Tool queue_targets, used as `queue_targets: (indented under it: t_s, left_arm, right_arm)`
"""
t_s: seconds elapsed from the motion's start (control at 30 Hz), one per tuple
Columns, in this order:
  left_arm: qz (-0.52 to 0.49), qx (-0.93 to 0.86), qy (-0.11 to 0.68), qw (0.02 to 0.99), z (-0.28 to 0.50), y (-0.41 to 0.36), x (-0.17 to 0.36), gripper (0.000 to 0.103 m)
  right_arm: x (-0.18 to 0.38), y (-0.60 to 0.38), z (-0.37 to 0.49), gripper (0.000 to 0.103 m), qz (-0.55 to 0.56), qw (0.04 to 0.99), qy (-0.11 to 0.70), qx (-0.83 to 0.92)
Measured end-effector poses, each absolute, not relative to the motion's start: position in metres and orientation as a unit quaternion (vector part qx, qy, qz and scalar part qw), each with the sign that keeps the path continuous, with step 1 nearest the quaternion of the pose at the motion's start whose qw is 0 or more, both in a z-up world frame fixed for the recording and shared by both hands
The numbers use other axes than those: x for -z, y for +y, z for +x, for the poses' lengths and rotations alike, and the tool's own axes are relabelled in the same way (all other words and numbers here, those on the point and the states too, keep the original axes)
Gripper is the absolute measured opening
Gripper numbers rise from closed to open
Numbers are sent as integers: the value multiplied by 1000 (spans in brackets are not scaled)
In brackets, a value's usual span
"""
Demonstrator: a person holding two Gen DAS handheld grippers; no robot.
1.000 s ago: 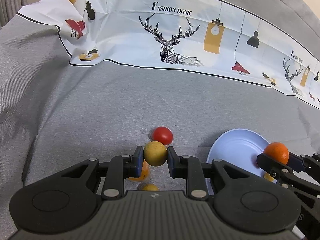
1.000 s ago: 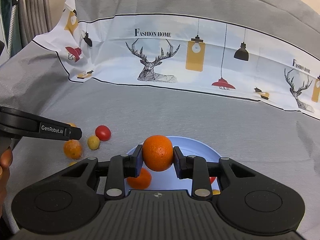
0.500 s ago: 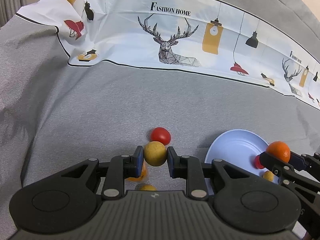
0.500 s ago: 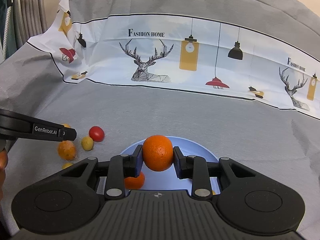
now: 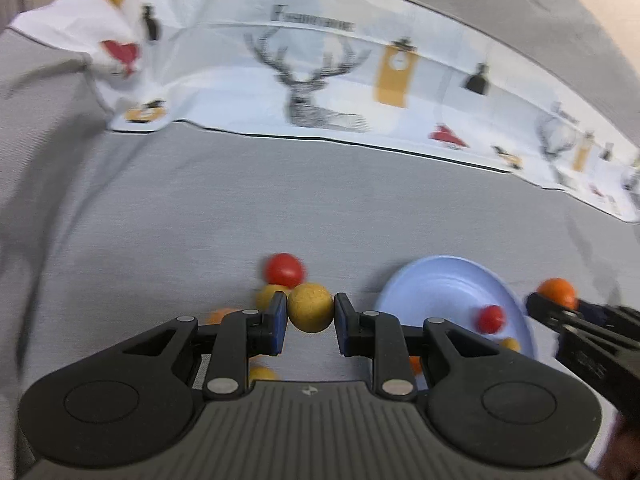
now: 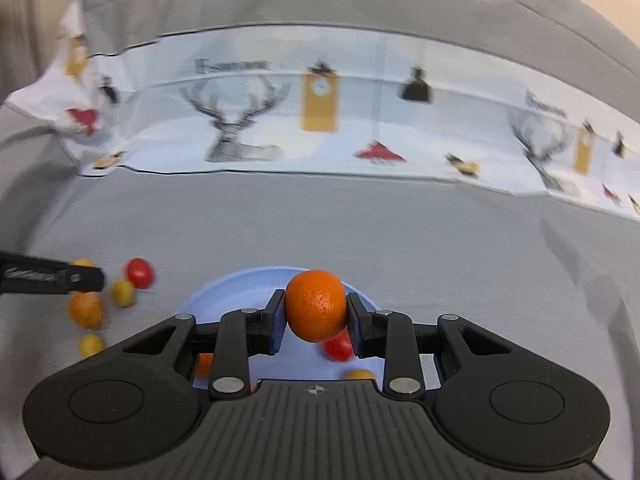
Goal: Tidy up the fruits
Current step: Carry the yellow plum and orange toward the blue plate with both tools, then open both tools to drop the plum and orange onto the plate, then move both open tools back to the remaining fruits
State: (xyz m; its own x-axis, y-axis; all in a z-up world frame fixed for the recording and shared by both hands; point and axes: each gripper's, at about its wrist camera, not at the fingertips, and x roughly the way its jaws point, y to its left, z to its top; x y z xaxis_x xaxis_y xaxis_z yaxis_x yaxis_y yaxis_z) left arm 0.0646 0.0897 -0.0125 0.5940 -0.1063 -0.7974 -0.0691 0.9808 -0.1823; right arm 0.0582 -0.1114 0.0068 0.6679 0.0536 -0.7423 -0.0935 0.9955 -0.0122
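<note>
My left gripper [image 5: 311, 311] is shut on a round yellow fruit [image 5: 310, 307], held above the grey cloth. Just beyond it lie a red tomato [image 5: 284, 270] and another yellow fruit [image 5: 267, 295]; an orange and a further yellow one show under the fingers. To the right stands the light blue plate [image 5: 436, 284] with a red tomato [image 5: 491, 318] in it. My right gripper [image 6: 315, 312] is shut on an orange [image 6: 315, 305] over the plate [image 6: 232, 292]. In the plate lie a red tomato [image 6: 339, 348], a yellow fruit [image 6: 360, 374] and part of an orange [image 6: 205, 364].
Grey cloth covers the surface. A white printed cloth with deer and lamps [image 5: 320, 92] runs along the back. Loose fruit lies left of the plate in the right wrist view: a red tomato [image 6: 139, 273], an orange [image 6: 85, 309] and yellow fruits [image 6: 122, 293].
The right gripper with the orange has slid to the right over the plate. The left gripper has kept its place and tilted a little; both views are now blurred.
</note>
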Motion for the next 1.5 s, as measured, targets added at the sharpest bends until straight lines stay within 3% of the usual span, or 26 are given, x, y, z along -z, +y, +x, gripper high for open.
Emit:
queue_targets:
  t_s: [0.33,0.53,0.63,0.8,1.2,1.3,1.5]
  left_arm:
    - [-43,187,472,860,57,28,8,27]
    - [-11,206,495,844,54,15,20,27]
    - [-11,209,494,844,55,16,19,38]
    - [-11,209,494,844,58,18,19,38]
    - [-13,201,490,848,56,21,17,37]
    - [-16,197,489,849,57,23,16,36]
    - [-21,188,484,854,58,27,14,23]
  right_arm:
    - [0,-127,60,32,-1,905,425,-21]
    - [1,-126,61,33,2,902,431,-28]
    - [2,-126,62,34,6,901,433,-27]
    - [0,-125,62,42,2,903,428,-29]
    - [-2,-122,61,42,-1,907,421,-24]
    - [-2,-119,61,42,-4,908,419,-25]
    - [-3,-115,61,42,-5,911,412,-23]
